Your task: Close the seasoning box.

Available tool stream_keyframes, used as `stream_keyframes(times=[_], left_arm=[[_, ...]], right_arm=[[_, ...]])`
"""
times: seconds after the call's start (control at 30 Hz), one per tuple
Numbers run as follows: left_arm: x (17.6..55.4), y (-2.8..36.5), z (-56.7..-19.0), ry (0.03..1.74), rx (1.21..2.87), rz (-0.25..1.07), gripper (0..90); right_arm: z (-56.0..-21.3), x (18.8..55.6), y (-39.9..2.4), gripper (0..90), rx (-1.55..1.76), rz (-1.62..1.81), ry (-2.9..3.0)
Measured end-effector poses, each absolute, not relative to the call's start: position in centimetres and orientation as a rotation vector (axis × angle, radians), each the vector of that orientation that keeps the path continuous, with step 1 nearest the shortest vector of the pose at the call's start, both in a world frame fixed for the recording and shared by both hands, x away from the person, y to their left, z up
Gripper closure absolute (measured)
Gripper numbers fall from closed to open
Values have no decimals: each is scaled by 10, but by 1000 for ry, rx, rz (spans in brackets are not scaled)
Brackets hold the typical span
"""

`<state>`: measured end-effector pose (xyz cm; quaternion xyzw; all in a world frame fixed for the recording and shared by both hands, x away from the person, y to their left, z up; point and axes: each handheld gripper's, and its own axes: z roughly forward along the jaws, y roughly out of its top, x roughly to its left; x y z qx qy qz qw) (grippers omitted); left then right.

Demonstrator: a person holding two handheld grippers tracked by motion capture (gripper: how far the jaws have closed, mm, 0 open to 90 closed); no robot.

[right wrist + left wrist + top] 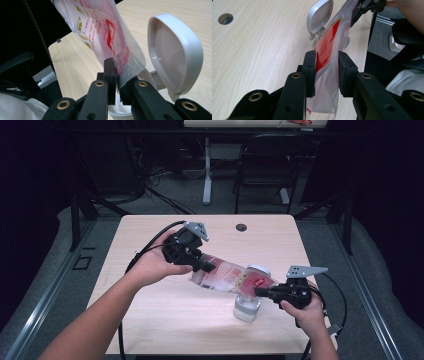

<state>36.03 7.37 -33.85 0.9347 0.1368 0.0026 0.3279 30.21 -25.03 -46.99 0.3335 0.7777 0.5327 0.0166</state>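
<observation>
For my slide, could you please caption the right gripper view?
Right gripper pinching a printed plastic bag beside a white container's open lid.

Clear plastic pouch [232, 277] with red and gold print and a red label patch, stretched nearly level above the table between two grippers, sloping slightly down toward its right end. Left end sitting between the left gripper [327, 72] jaws, with a gap visible beside the film on one side; right end pinched flat in the right gripper [117, 75]. Directly under the pouch's right end, a small white container [247, 307] standing upright on the table, its hinged oval lid [175, 52] flipped open and raised behind the pouch.
</observation>
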Motion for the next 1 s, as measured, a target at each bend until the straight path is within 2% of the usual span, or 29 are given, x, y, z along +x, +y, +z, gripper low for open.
stream_keyframes(times=[0.7,1.0], left_arm=[[359,104,-367,412,2371,-42,702],[357,117,-382,439,2350,-13,671]], right_arm=[[-478,304,-247,832,1022,1798,2332],[-476,303,-242,884,989,1827,2334]])
